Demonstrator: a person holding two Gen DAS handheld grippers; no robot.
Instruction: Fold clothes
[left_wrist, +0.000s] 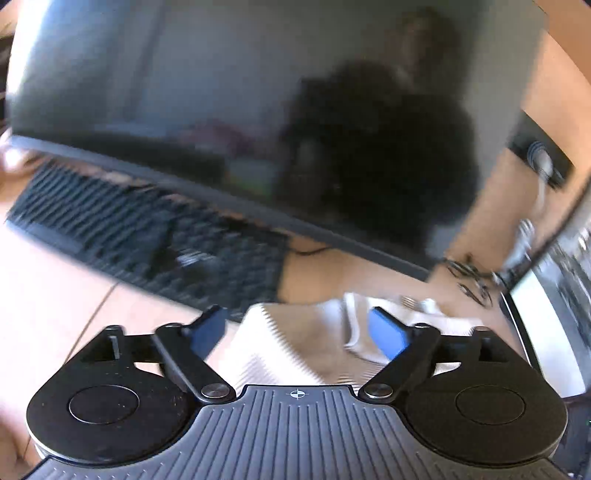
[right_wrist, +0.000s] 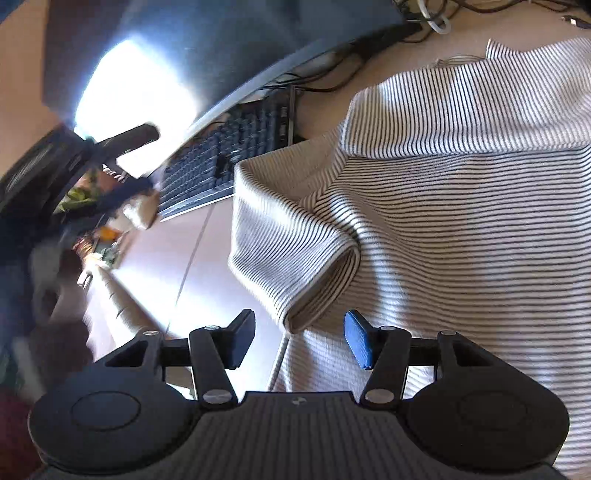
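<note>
We hold both grippers wide open and empty: the right gripper (right_wrist: 299, 338) hovers by the sleeve cuff (right_wrist: 321, 291) of the striped shirt (right_wrist: 461, 206), apparently to pinch it. The shirt lies flat on the desk (right_wrist: 173, 266), right of the keyboard (right_wrist: 229, 155), while our left gripper (left_wrist: 297, 330) hangs above its near edge.

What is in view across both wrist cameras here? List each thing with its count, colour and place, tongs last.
striped shirt: one, white with thin dark stripes, spread on the desk, sleeve folded over near the right tongs
keyboard: one, black, on the desk under the monitor's lower edge
monitor: one, dark screen switched off, behind the keyboard
cables: a tangle, black and white, on the desk behind the shirt
desk: one, light wood tone, under everything
left tongs: one, black with blue pads, open over the shirt's edge
right tongs: one, black with blue pads, open at the sleeve cuff, holding nothing
</note>
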